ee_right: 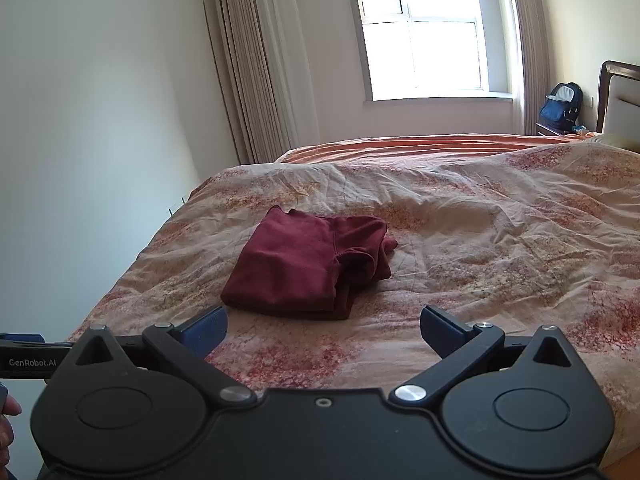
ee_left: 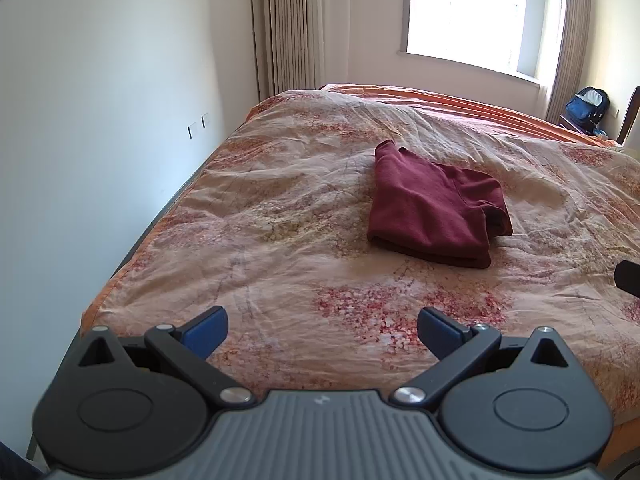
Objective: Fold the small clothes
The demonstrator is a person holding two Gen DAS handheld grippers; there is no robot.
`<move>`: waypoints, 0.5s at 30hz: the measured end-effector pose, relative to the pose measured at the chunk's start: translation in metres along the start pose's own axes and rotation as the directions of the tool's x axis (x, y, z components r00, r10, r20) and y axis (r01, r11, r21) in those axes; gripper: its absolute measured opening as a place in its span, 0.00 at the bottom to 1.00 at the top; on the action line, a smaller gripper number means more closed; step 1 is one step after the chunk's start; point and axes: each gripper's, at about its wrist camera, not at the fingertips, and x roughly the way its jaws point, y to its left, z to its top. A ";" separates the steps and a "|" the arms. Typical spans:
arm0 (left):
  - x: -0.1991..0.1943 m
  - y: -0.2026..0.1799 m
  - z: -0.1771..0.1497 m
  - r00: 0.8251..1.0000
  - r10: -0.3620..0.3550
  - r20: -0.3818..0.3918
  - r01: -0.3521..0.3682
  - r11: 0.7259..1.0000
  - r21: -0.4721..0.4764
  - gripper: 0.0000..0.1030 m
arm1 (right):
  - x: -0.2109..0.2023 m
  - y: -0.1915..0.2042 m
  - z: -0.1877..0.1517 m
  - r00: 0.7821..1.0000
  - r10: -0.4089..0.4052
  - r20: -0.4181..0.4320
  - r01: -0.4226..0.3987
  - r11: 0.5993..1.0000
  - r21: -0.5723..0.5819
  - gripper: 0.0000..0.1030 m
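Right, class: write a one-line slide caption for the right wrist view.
Open right gripper hovers short of a folded maroon garment on the floral quilt.

Your folded garment [ee_left: 432, 204] lies on the bed [ee_left: 280, 240], ahead of both grippers. The wall [ee_left: 100, 120] runs along the bed's left side; the window [ee_left: 472, 12] stands behind it, the backpack [ee_left: 588, 106] far right.

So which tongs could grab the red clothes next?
Probably the right tongs. The folded dark red cloth garment lies just beyond their open tips, while from the left tongs, also open, it sits farther off, to the right.
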 end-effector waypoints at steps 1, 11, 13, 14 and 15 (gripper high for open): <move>0.000 0.000 0.000 1.000 0.000 0.001 0.000 1.000 0.000 1.00 | 0.000 0.000 0.000 1.000 -0.001 0.000 0.001 1.000 0.000 1.00; 0.003 0.003 0.001 1.000 -0.002 -0.001 0.002 1.000 -0.004 1.00 | 0.001 0.004 -0.004 1.000 -0.019 -0.006 0.019 1.000 0.010 1.00; 0.003 0.003 0.001 1.000 -0.001 -0.001 0.001 1.000 -0.006 1.00 | 0.000 0.003 -0.003 1.000 -0.022 -0.005 0.022 1.000 0.010 1.00; 0.003 0.003 0.001 1.000 -0.001 -0.001 0.001 1.000 -0.006 1.00 | -0.001 0.004 -0.003 1.000 -0.023 -0.005 0.023 1.000 0.009 1.00; 0.004 0.003 0.001 1.000 -0.001 -0.001 0.001 1.000 -0.006 1.00 | 0.000 0.003 -0.003 1.000 -0.024 -0.005 0.024 1.000 0.009 1.00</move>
